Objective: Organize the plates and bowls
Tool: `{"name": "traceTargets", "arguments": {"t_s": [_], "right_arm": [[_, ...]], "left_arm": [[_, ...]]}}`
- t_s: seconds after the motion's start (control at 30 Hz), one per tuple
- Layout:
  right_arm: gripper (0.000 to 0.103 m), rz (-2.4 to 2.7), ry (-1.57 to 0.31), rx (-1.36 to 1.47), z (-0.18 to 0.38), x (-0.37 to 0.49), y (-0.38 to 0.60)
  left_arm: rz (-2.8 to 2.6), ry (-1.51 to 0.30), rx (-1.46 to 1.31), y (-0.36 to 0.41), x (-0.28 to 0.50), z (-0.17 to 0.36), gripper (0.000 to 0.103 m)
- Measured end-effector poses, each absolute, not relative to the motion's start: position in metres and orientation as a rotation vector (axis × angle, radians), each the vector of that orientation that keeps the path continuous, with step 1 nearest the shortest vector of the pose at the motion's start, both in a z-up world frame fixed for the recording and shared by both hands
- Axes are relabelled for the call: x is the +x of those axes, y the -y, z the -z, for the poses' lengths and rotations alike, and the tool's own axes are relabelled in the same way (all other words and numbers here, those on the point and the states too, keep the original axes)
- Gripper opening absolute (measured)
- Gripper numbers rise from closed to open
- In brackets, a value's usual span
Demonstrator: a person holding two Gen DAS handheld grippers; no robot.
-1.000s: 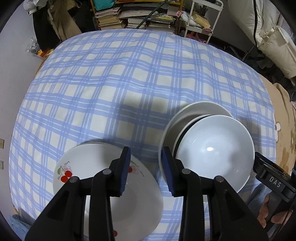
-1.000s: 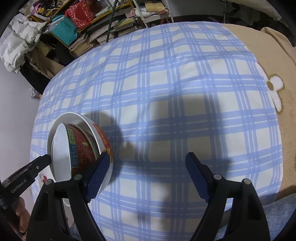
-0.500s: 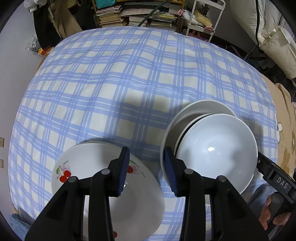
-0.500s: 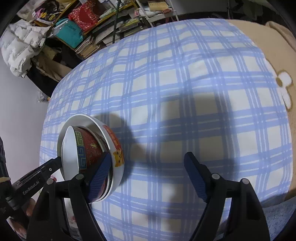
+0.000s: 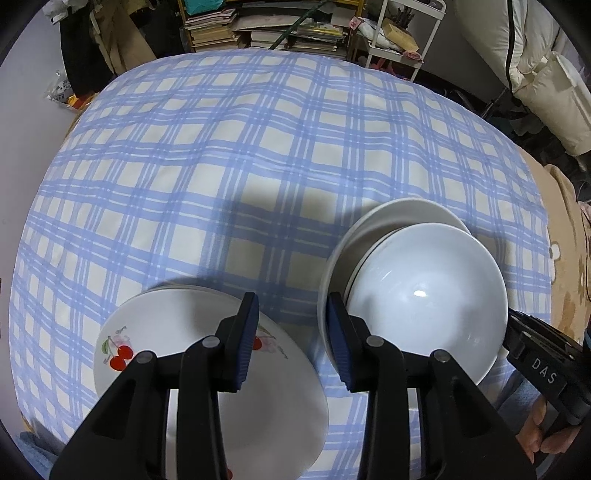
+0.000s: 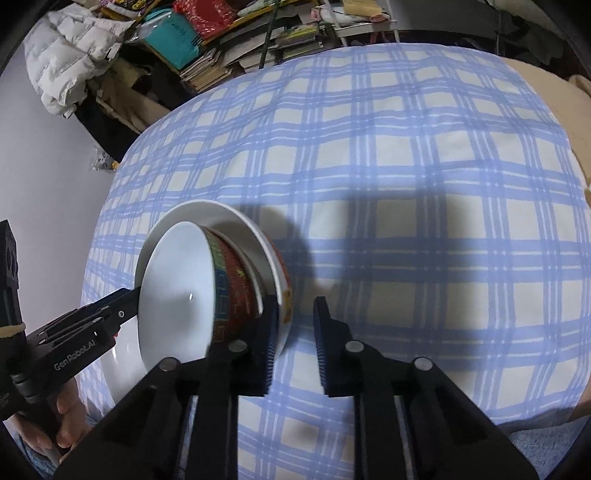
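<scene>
It was a cluttered home room: a checked tablecloth (image 5: 258, 155), stacked books (image 5: 266, 33) (shelves overflowing) and a puffy jacket (image 6: 70, 48).

The cherry plate (image 5: 207, 373) is partly covered by the left gripper (image 5: 291, 339) and runs under the bottom edge. Only rims show of the dishes beneath the white bowl (image 5: 424, 295). The hand (image 6: 70, 417) is cut off. The bookshelf (image 5: 273, 26) titles are too small to read.

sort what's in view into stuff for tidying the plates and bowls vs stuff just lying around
For the job: cherry plate, white bowl, red patterned bowl, outer bowl.

Lying about: books, white jacket, teal box, white rack.
</scene>
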State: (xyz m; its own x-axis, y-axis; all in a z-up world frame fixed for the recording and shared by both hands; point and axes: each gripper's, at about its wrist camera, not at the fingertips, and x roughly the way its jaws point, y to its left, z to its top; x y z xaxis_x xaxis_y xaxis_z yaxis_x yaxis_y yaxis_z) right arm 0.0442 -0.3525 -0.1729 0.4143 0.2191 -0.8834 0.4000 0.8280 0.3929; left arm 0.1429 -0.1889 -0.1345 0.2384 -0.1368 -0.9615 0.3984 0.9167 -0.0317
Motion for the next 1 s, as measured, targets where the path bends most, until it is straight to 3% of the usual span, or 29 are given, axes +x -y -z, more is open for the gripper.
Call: {"name": "traceTargets", "arguments": {"t_s": [0.13, 0.3, 0.37, 1.0], "right_arm": [[0.01, 0.114, -1.165, 0.613, 0.173, 0.048, 0.35], [0.01, 0.113, -1.18, 0.616, 0.174, 0.052, 0.349], [0.01, 0.112, -1.186, 0.631, 0.175, 0.053, 0.351], [0.01, 0.129, -1.192, 0.64, 0.176, 0.053, 0.351]], "left_arm": [[0.373, -1.295, 0.235, 0.192, 0.145, 0.134, 0.033], [0.405, -1.306, 0.248, 0.203, 0.143, 0.135, 0.007], [0.403, -1.31, 0.236, 0.206, 0.143, 0.137, 0.003], [0.378, -1.358, 0.206, 0.205, 0.149, 0.14, 0.002]]}}
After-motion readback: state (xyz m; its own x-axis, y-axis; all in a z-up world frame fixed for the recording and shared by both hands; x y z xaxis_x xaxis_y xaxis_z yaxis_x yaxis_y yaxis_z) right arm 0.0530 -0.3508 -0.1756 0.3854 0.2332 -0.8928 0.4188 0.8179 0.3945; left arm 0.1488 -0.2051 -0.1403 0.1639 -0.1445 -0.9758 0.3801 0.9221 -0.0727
